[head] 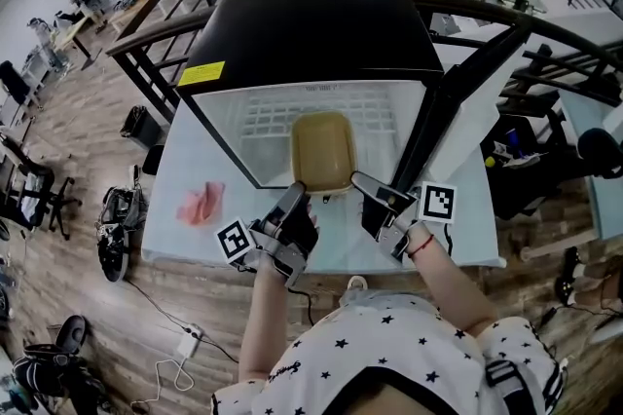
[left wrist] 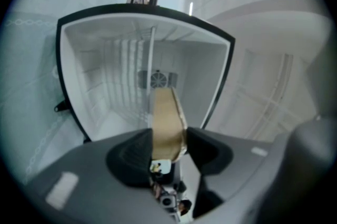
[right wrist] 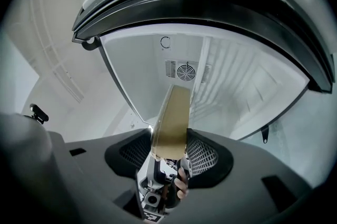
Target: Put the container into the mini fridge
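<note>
A tan, shallow container (head: pixel 323 150) hangs at the mouth of the black mini fridge (head: pixel 311 33), partly inside its white interior above the wire shelf. My left gripper (head: pixel 298 197) is shut on the container's near left edge and my right gripper (head: pixel 360 181) on its near right edge. In the left gripper view the container (left wrist: pixel 167 123) stands edge-on between the two dark pads of the left gripper (left wrist: pixel 168 140), with the fridge's back fan behind it. The right gripper view shows the same container (right wrist: pixel 174 123) pinched in the right gripper (right wrist: pixel 171 143).
The fridge door (head: pixel 458 101) stands open on the right, close beside my right gripper. The fridge sits on a white table (head: pixel 195 160), where a pink cloth (head: pixel 201 205) lies at the left. Railings, chairs and desks surround the table.
</note>
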`<state>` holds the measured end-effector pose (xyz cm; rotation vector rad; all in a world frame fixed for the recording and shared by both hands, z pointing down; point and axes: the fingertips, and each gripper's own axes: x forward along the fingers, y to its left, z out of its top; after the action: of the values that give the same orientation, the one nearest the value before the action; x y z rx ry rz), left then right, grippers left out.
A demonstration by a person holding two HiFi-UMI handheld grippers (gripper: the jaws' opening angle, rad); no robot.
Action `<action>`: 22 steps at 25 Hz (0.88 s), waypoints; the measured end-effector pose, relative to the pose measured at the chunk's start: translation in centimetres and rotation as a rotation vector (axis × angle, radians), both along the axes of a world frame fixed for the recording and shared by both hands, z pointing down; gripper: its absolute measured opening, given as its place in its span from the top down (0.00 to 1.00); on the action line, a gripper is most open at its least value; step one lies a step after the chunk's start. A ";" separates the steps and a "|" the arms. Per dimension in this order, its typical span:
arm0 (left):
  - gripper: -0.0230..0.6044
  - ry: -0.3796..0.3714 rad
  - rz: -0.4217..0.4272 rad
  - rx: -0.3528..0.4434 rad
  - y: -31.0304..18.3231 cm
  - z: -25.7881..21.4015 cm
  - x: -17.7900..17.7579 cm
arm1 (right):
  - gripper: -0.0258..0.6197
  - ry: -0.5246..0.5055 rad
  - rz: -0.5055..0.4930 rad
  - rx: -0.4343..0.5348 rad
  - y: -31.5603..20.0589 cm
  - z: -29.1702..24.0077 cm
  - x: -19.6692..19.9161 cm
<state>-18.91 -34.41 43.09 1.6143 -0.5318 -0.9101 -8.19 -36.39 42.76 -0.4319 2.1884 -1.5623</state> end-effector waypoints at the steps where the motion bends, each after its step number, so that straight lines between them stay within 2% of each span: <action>1: 0.64 -0.001 -0.001 -0.002 -0.3 0.0 0.0 | 0.63 -0.002 0.007 -0.004 -0.3 0.1 0.0; 12: 0.64 0.003 -0.040 -0.019 -3.8 0.0 -0.3 | 0.63 -0.012 0.094 -0.032 -3.3 0.1 0.2; 22: 0.63 0.001 -0.083 -0.029 -6.2 0.5 -0.6 | 0.63 -0.026 0.202 -0.017 -5.6 0.4 0.1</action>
<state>-19.54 -40.65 43.61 1.5750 -0.6129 -0.9603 -8.05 -42.00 43.15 -0.6136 2.0437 -1.4697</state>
